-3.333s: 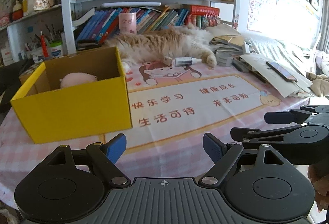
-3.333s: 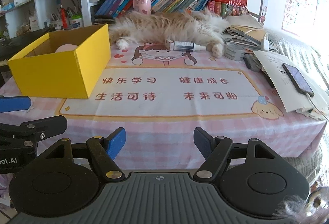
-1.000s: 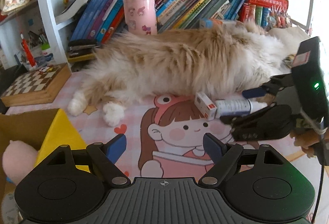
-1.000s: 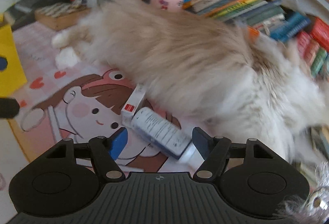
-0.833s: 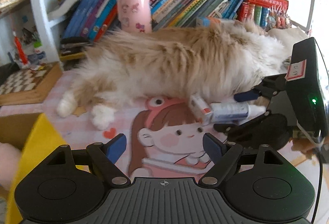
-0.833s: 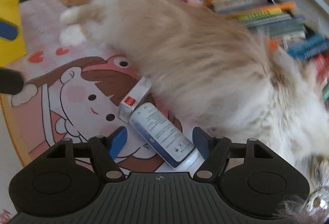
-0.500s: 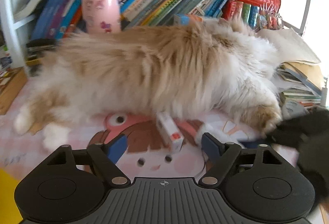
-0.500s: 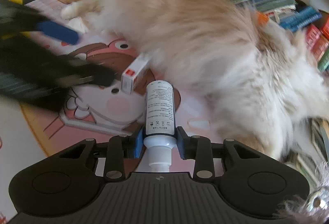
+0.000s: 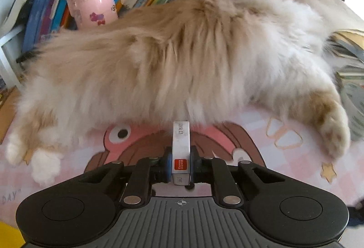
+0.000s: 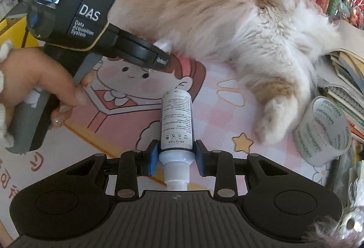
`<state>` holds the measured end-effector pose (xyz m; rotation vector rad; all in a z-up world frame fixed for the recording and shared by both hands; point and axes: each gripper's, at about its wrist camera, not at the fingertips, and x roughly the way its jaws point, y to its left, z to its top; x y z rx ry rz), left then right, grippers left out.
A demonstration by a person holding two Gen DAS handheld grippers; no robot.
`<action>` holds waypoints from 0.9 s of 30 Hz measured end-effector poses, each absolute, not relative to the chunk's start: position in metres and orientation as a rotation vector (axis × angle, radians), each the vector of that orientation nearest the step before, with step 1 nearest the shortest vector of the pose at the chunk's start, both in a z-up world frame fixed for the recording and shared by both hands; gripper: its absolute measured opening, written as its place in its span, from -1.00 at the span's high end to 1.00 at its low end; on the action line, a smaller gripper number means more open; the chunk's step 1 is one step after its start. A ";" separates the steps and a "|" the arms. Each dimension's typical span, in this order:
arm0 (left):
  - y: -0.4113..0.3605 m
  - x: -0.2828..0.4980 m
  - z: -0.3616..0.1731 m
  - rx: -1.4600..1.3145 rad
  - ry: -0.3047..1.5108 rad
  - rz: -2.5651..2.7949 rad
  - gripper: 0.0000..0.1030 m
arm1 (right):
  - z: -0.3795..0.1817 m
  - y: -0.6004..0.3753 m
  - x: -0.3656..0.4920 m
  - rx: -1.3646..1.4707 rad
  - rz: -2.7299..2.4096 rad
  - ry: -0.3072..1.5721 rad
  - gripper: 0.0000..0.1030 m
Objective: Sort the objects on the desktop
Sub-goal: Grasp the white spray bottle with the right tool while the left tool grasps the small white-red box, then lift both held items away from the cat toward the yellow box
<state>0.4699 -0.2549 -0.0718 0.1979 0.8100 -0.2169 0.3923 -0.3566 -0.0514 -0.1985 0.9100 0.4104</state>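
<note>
A cat (image 9: 182,61) sprawls across my worktop (image 10: 227,116) below the bookshelf. My left hand-held gripper (image 9: 180,164) is clamped on the box (image 9: 180,145), my right hand-held gripper (image 10: 175,154) on the bottle (image 10: 176,120), both gripped low, probably to lift clear of the fur.

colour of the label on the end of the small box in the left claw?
Red, on a white small box; clearest in the left wrist view.

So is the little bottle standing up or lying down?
Lying down. The white bottle is tipped flat between the right gripper pads, its nozzle pointing back at the camera.
</note>
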 end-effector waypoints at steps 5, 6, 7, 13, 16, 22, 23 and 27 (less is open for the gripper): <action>-0.233 0.435 -0.066 0.166 0.840 -0.228 0.75 | -0.054 -0.356 0.399 -0.212 0.414 0.893 0.25; -0.229 0.429 -0.065 0.165 0.843 -0.229 0.75 | -0.055 -0.355 0.402 -0.211 0.415 0.890 0.25; -0.223 0.420 -0.063 0.158 0.847 -0.229 0.74 | -0.055 -0.354 0.404 -0.211 0.418 0.887 0.25; -0.195 0.378 -0.047 0.088 0.851 -0.217 0.74 | -0.056 -0.351 0.411 -0.178 0.424 0.881 0.24; -0.185 0.368 -0.041 0.044 0.842 -0.211 0.74 | -0.056 -0.352 0.410 -0.171 0.418 0.880 0.40; -0.175 0.345 -0.029 -0.038 0.805 -0.194 0.74 | -0.054 -0.355 0.405 -0.128 0.370 0.880 0.42; -0.173 0.342 -0.027 -0.044 0.798 -0.194 0.74 | -0.053 -0.356 0.403 -0.112 0.364 0.879 0.42; -0.165 0.330 -0.019 -0.072 0.780 -0.196 0.74 | -0.046 -0.357 0.390 -0.087 0.354 0.868 0.42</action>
